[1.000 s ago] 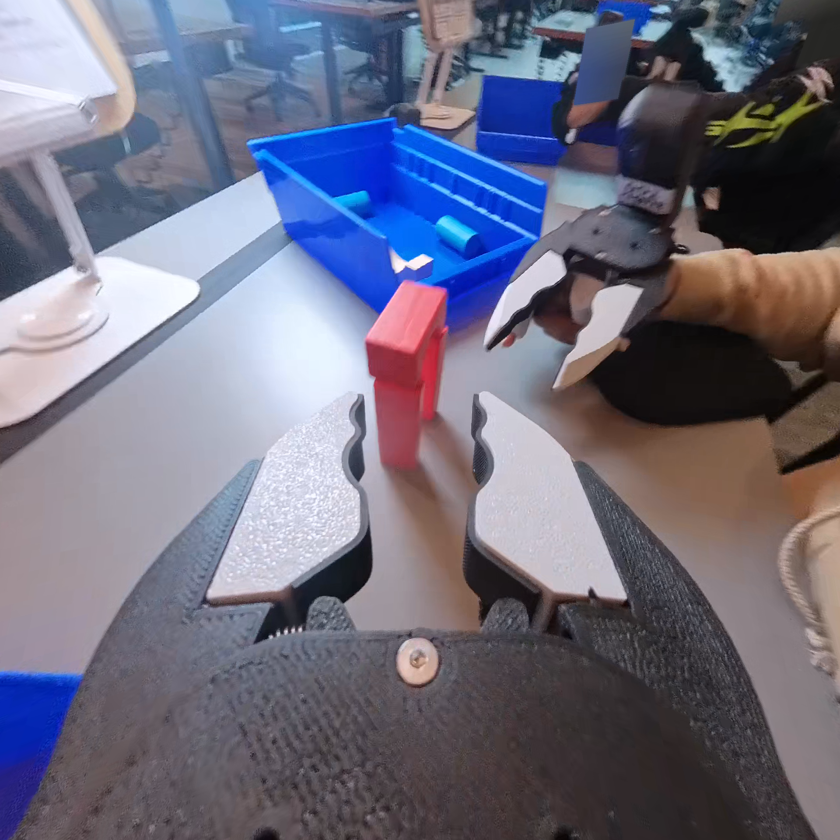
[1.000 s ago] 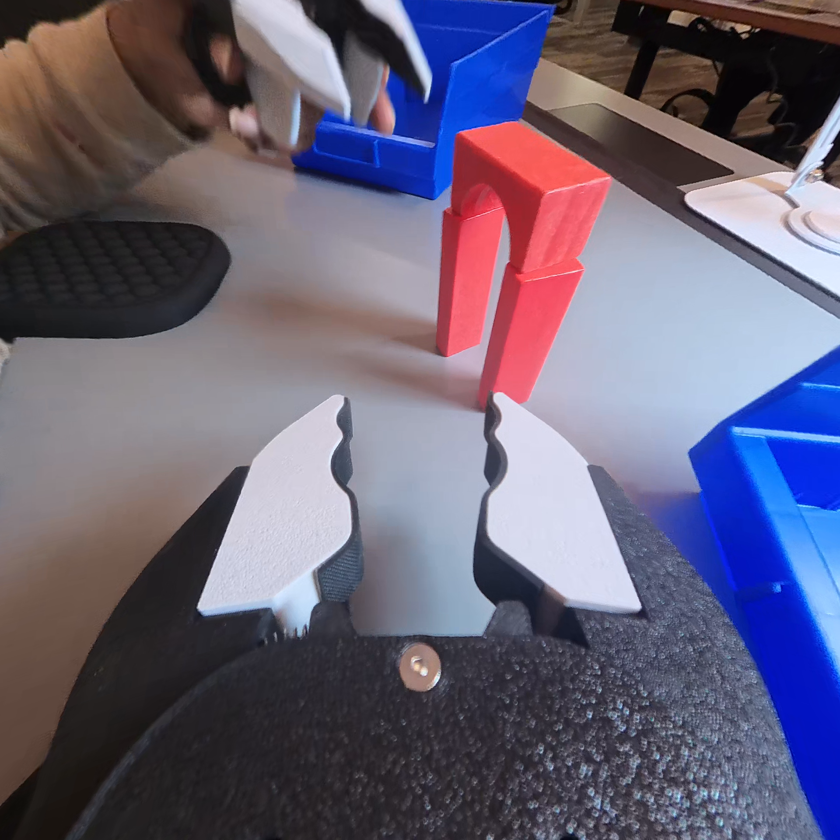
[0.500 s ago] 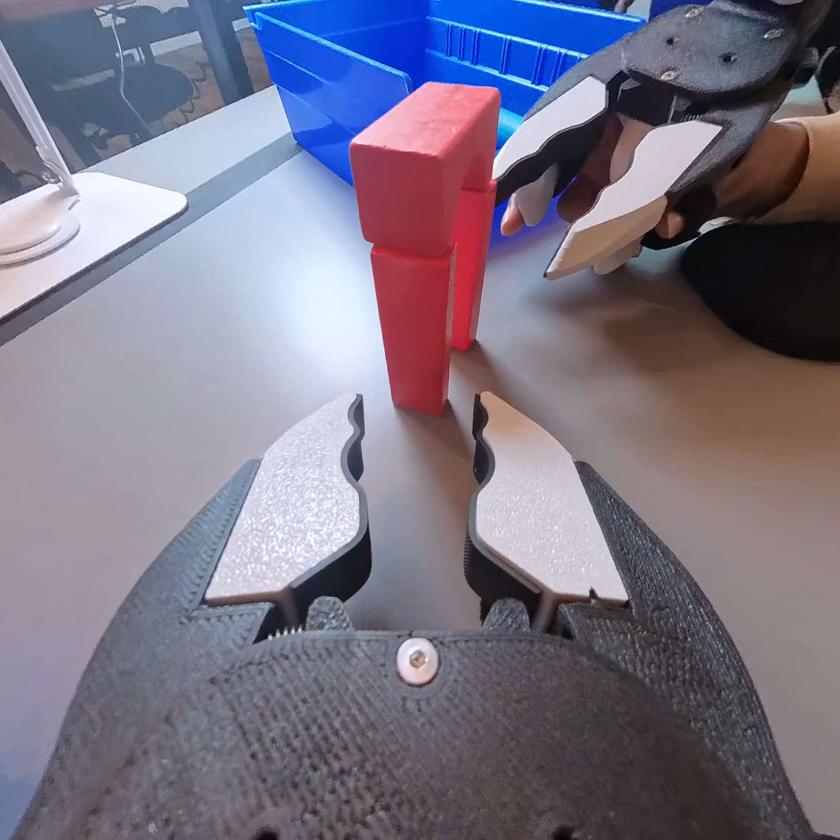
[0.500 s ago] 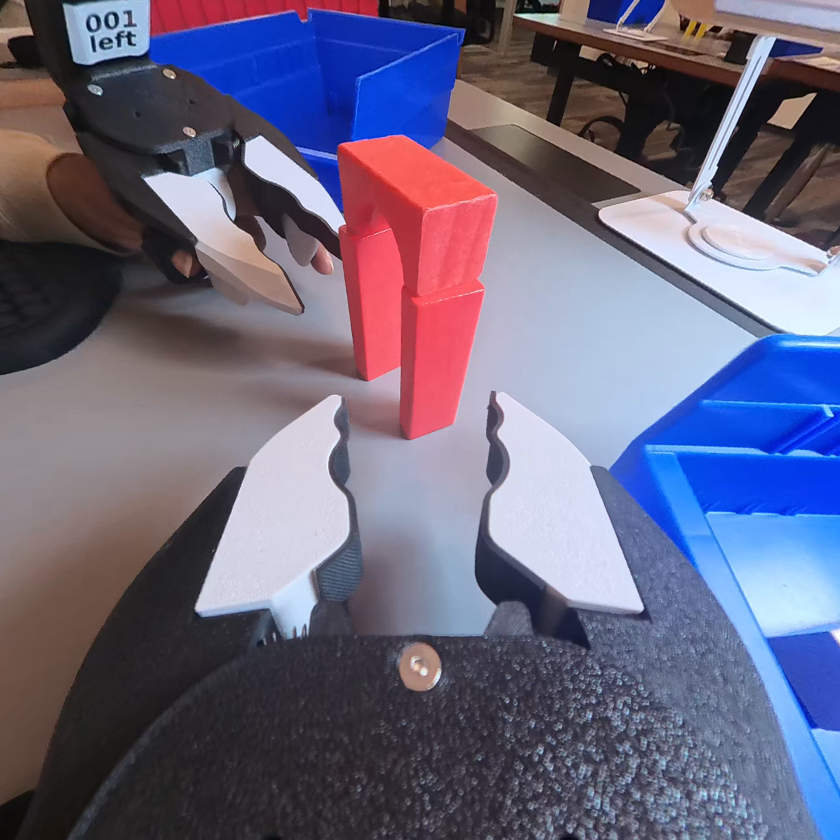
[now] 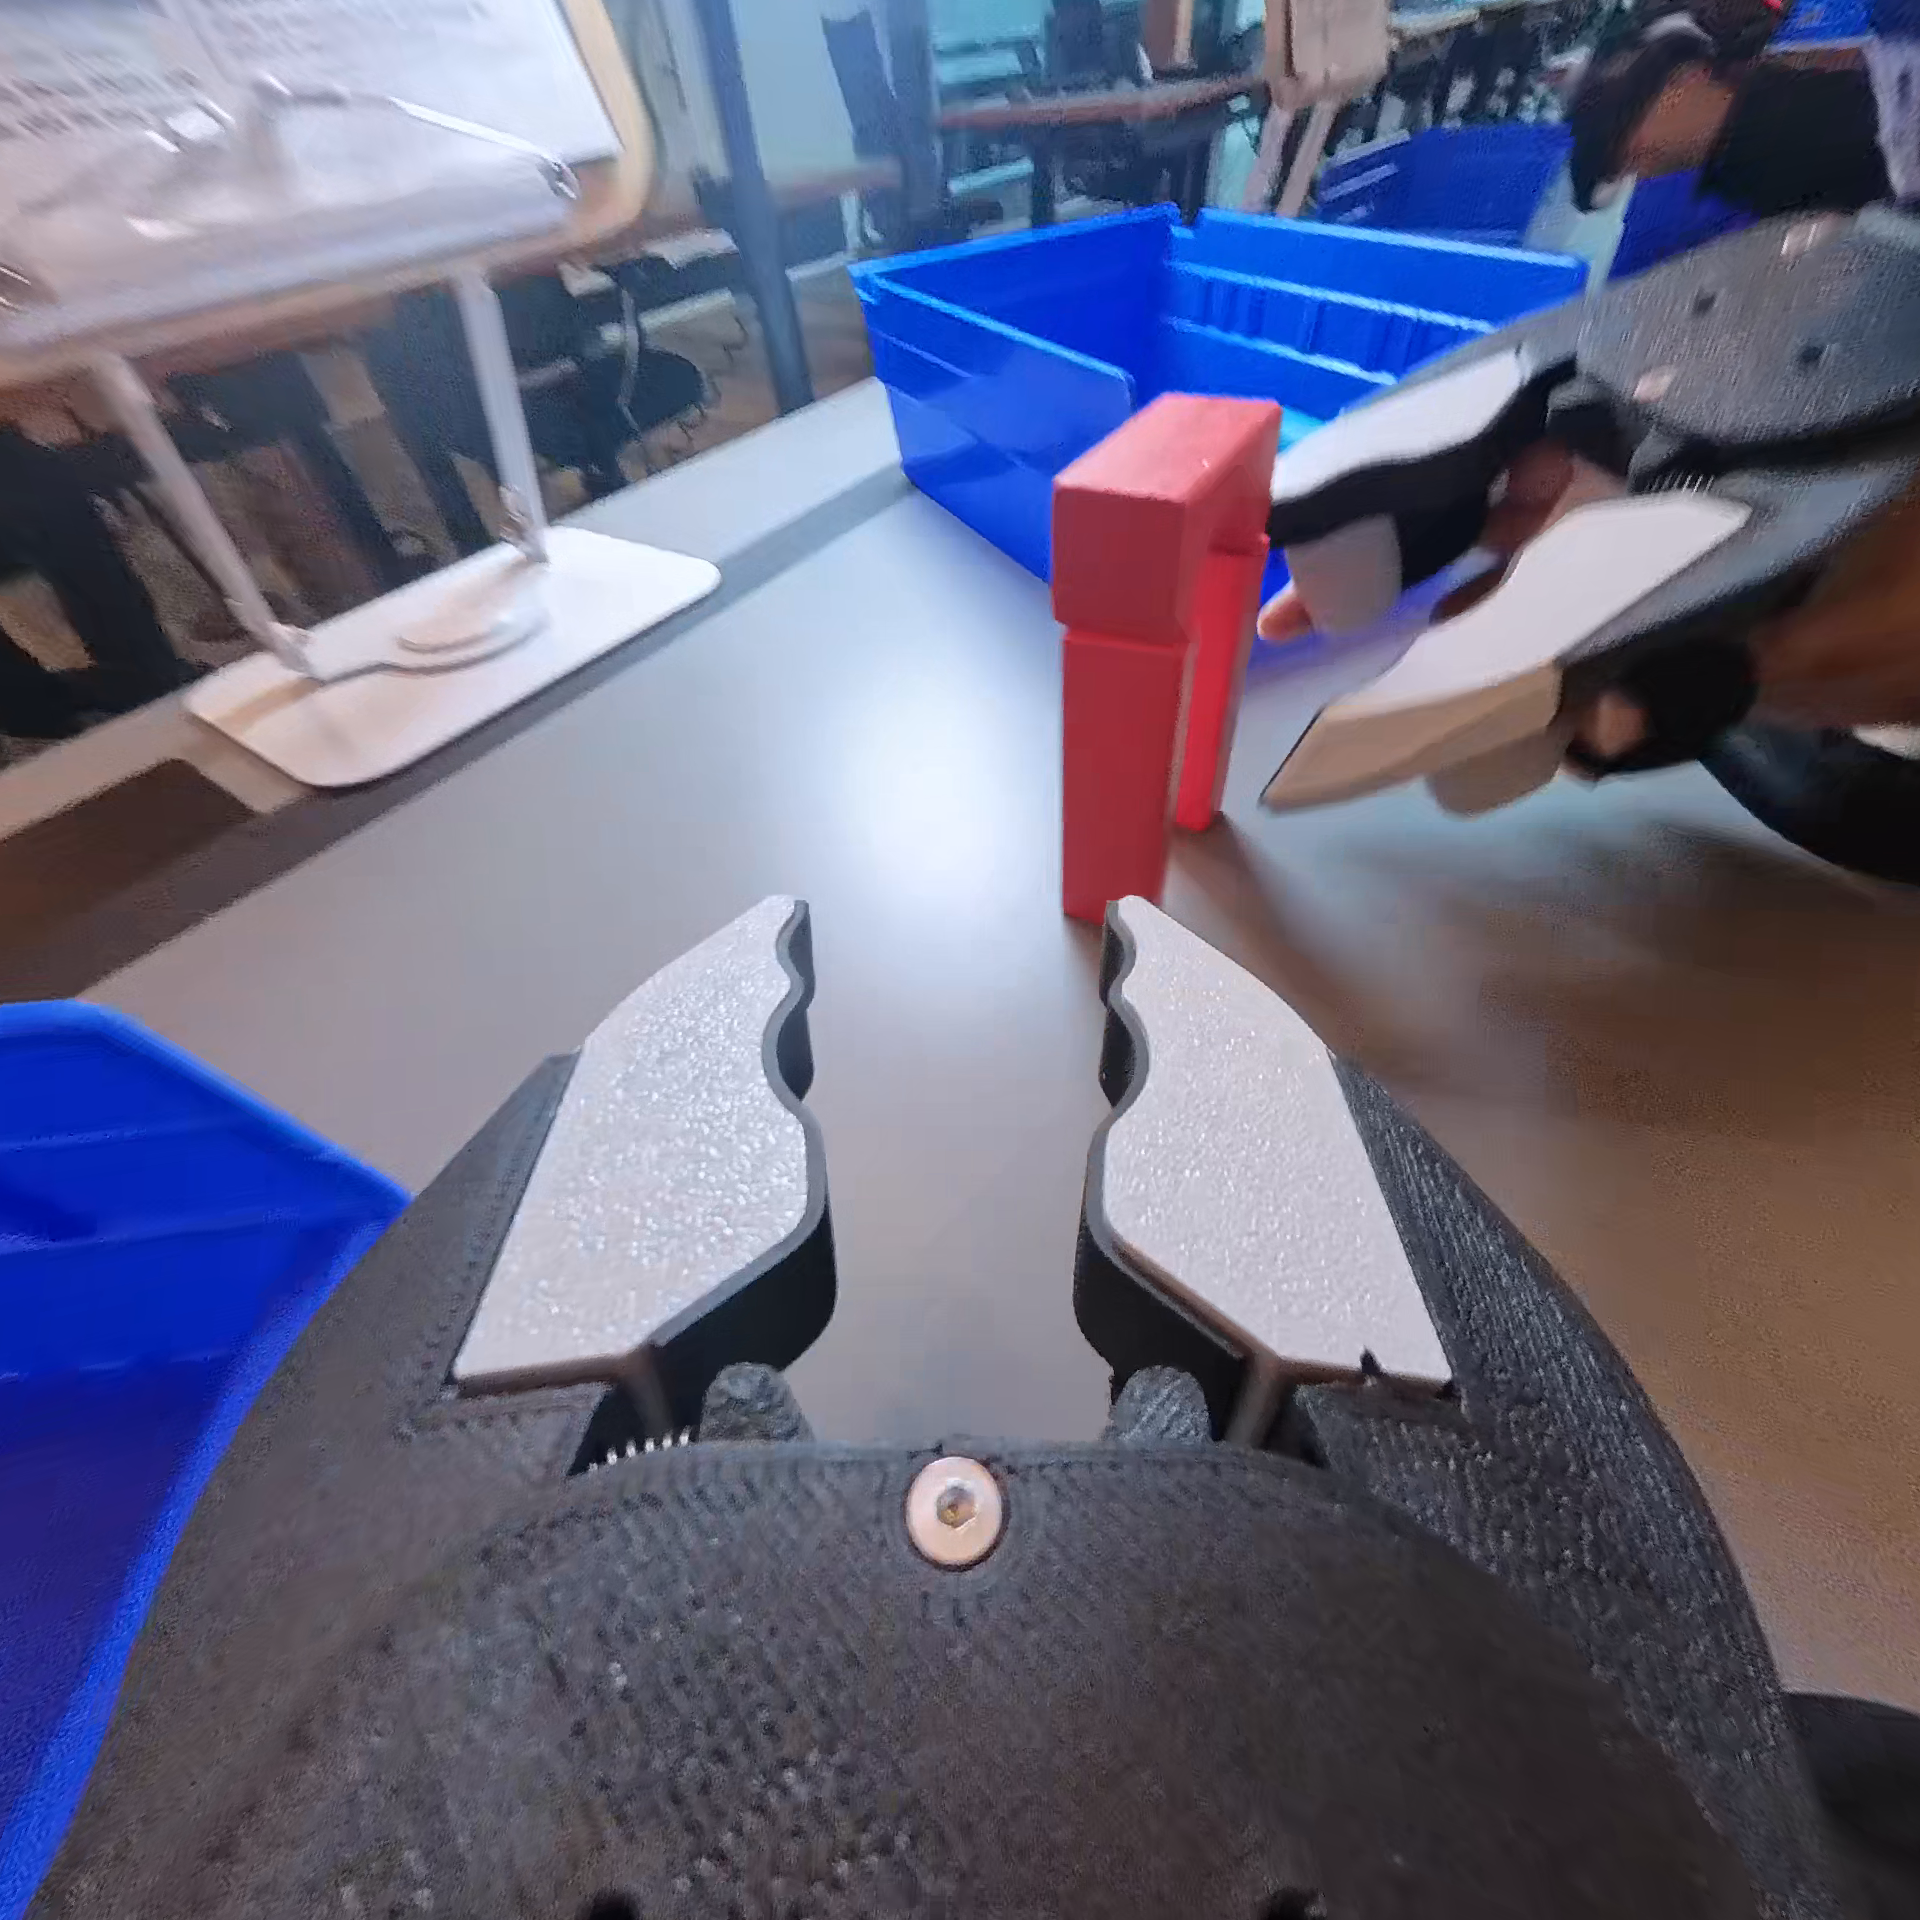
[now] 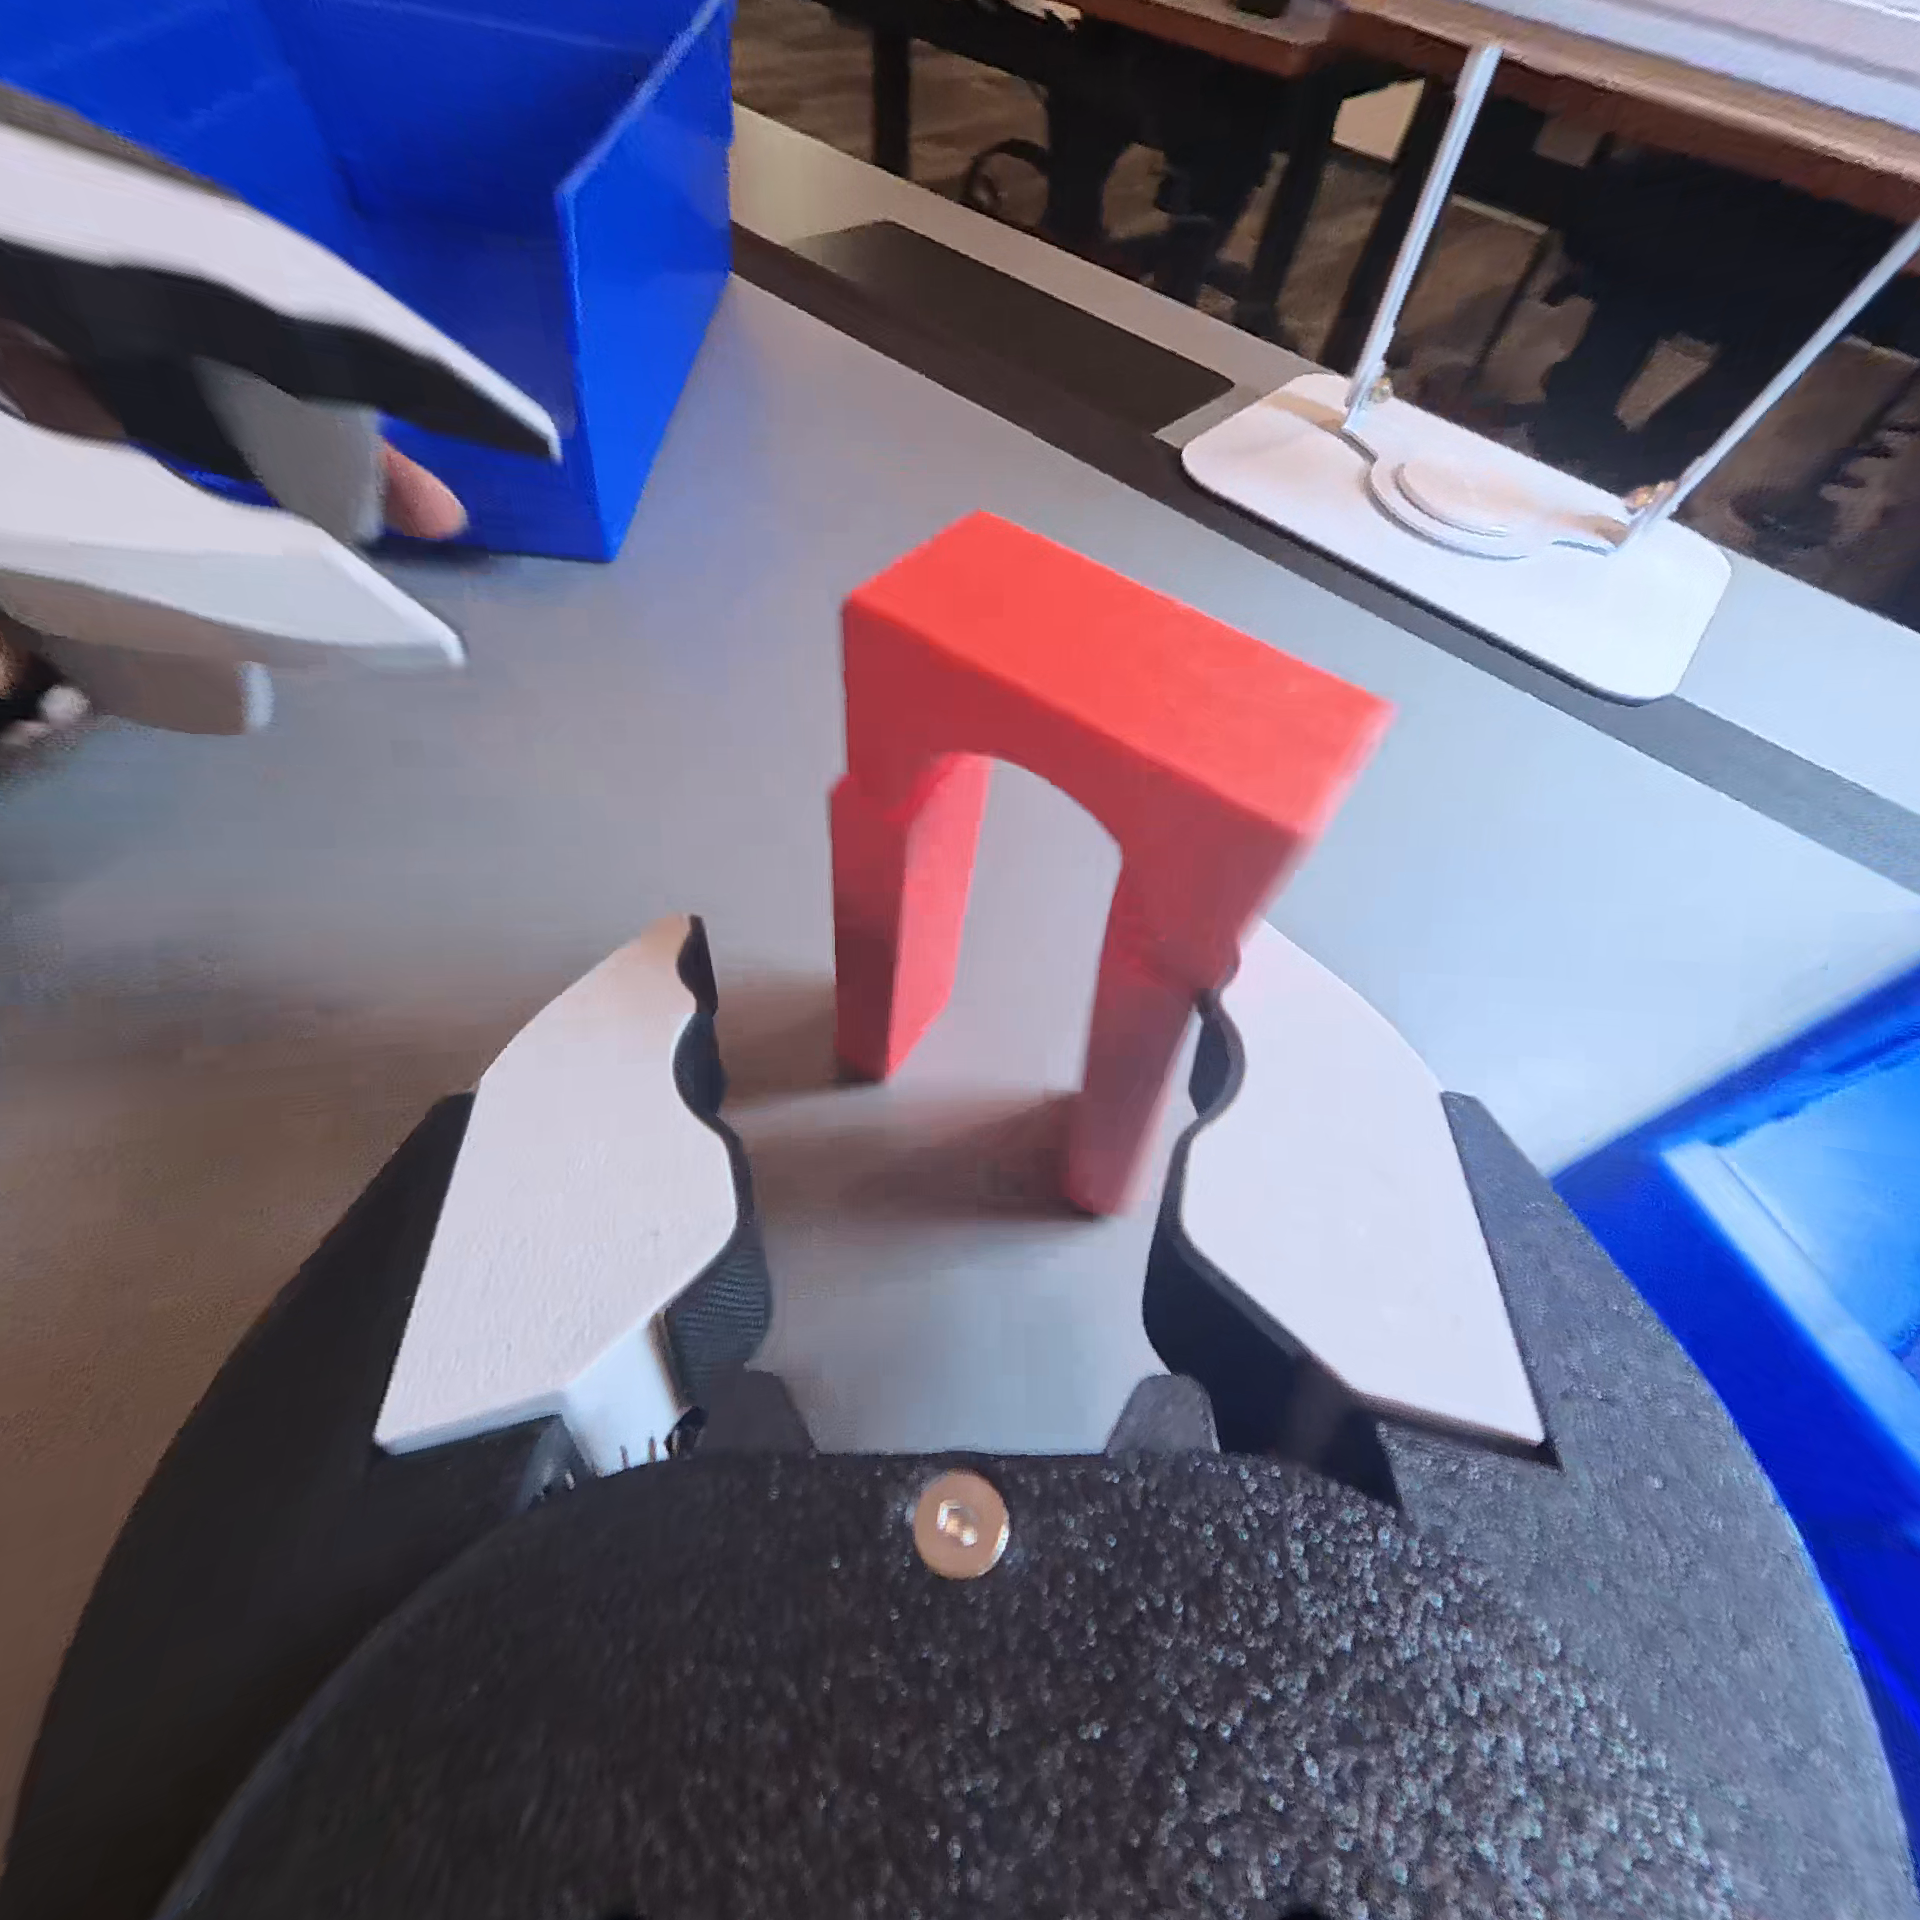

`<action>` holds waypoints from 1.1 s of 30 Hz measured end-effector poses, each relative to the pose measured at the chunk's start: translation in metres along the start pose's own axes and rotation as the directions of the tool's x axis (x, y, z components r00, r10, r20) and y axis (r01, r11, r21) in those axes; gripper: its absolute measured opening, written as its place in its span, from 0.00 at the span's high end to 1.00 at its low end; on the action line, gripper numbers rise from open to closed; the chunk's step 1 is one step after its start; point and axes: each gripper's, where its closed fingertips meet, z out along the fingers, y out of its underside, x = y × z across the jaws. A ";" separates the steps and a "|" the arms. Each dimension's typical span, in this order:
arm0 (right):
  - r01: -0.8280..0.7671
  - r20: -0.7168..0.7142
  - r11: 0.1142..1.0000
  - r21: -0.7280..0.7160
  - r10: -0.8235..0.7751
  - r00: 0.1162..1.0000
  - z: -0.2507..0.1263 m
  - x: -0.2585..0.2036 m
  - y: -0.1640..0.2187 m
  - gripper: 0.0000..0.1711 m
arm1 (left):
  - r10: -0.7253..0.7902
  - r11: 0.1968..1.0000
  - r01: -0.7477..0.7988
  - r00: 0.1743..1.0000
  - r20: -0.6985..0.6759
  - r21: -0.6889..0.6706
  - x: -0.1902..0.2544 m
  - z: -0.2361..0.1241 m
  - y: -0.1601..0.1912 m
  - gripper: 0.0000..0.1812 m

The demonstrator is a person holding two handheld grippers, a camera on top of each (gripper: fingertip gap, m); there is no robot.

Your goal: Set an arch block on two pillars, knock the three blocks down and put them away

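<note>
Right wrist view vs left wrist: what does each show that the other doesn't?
Right wrist only: the arch's curved opening, daylight between both pillars. Left wrist only: a person in the background. Both: red arch block standing on two pillars, blue bin, white stand base, each hand-held gripper open: left, right.

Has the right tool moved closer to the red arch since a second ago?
Yes. In the right wrist view the right tool has closed in on the standing red arch; its near pillar now sits by the tool's right finger.
</note>
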 end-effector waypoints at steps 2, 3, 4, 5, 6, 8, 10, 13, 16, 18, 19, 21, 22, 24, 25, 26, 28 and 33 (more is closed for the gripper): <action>0.053 -0.050 0.998 -0.030 -0.054 0.997 0.023 -0.014 -0.003 0.54 | 0.004 0.999 -0.007 0.998 0.060 0.054 -0.016 -0.016 -0.010 0.71; 0.103 -0.054 0.994 -0.039 -0.105 0.993 0.032 -0.021 -0.005 0.62 | 0.001 0.997 -0.008 0.996 0.085 0.078 -0.024 -0.024 -0.014 0.72; 0.165 -0.052 0.985 -0.044 -0.167 0.985 0.040 -0.027 -0.006 0.67 | -0.003 0.995 -0.008 0.994 0.108 0.099 -0.032 -0.031 -0.017 0.73; 0.228 -0.062 0.973 -0.049 -0.230 0.971 0.047 -0.030 -0.007 0.72 | -0.004 0.993 -0.012 0.991 0.132 0.117 -0.039 -0.037 -0.020 0.73; 0.286 -0.076 0.957 -0.051 -0.290 0.954 0.051 -0.031 -0.007 0.82 | 0.000 0.991 -0.022 0.987 0.162 0.132 -0.047 -0.043 -0.023 0.73; 0.359 -0.092 0.933 -0.018 -0.359 0.929 0.051 -0.033 -0.010 0.91 | 0.006 0.988 -0.037 0.979 0.203 0.148 -0.059 -0.050 -0.028 0.74; 0.387 -0.078 0.921 0.033 -0.384 0.920 0.043 -0.038 -0.015 0.89 | 0.001 0.988 -0.035 0.976 0.216 0.151 -0.065 -0.052 -0.028 0.74; 0.392 -0.038 0.919 0.050 -0.390 0.920 0.032 -0.043 -0.013 0.86 | 0.006 0.992 -0.034 0.977 0.214 0.125 -0.065 -0.048 -0.019 0.74; 0.391 -0.008 0.920 0.035 -0.391 0.920 0.029 -0.044 -0.005 0.86 | 0.037 0.996 -0.054 0.976 0.214 0.076 -0.064 -0.040 -0.007 0.75; 0.378 0.012 0.925 0.026 -0.379 0.925 0.030 -0.044 -0.001 0.86 | 0.055 0.996 -0.068 0.975 0.215 0.050 -0.063 -0.037 -0.002 0.75; 0.369 0.021 0.929 0.023 -0.369 0.929 0.031 -0.044 -0.001 0.86 | 0.059 0.997 -0.069 0.975 0.215 0.040 -0.064 -0.036 0.001 0.76; 0.351 0.036 0.936 0.014 -0.351 0.936 0.033 -0.044 0.002 0.86 | 0.056 0.998 -0.063 0.976 0.209 0.028 -0.063 -0.034 0.005 0.76; 0.346 0.043 0.938 0.007 -0.345 0.937 0.034 -0.044 0.004 0.86 | 0.051 0.998 -0.057 0.978 0.204 0.021 -0.063 -0.032 0.007 0.76; 0.334 0.052 0.942 -0.007 -0.334 0.941 0.036 -0.043 0.007 0.86 | 0.047 0.999 -0.048 0.981 0.186 0.004 -0.060 -0.029 0.013 0.76; 0.327 0.057 0.945 -0.014 -0.326 0.944 0.036 -0.042 0.008 0.86 | 0.049 0.999 -0.049 0.983 0.174 -0.006 -0.057 -0.026 0.016 0.76; 0.319 0.063 0.948 -0.021 -0.317 0.946 0.037 -0.041 0.010 0.85 | 0.055 0.998 -0.052 0.985 0.162 -0.018 -0.055 -0.024 0.018 0.76; 0.295 0.078 0.954 -0.043 -0.291 0.953 0.039 -0.039 0.014 0.85 | 0.071 0.997 -0.067 0.987 0.144 -0.036 -0.049 -0.021 0.022 0.77; 0.229 0.101 0.969 -0.089 -0.220 0.970 0.044 -0.030 0.020 0.78 | 0.114 0.992 -0.107 0.988 0.106 -0.070 -0.036 -0.014 0.026 0.77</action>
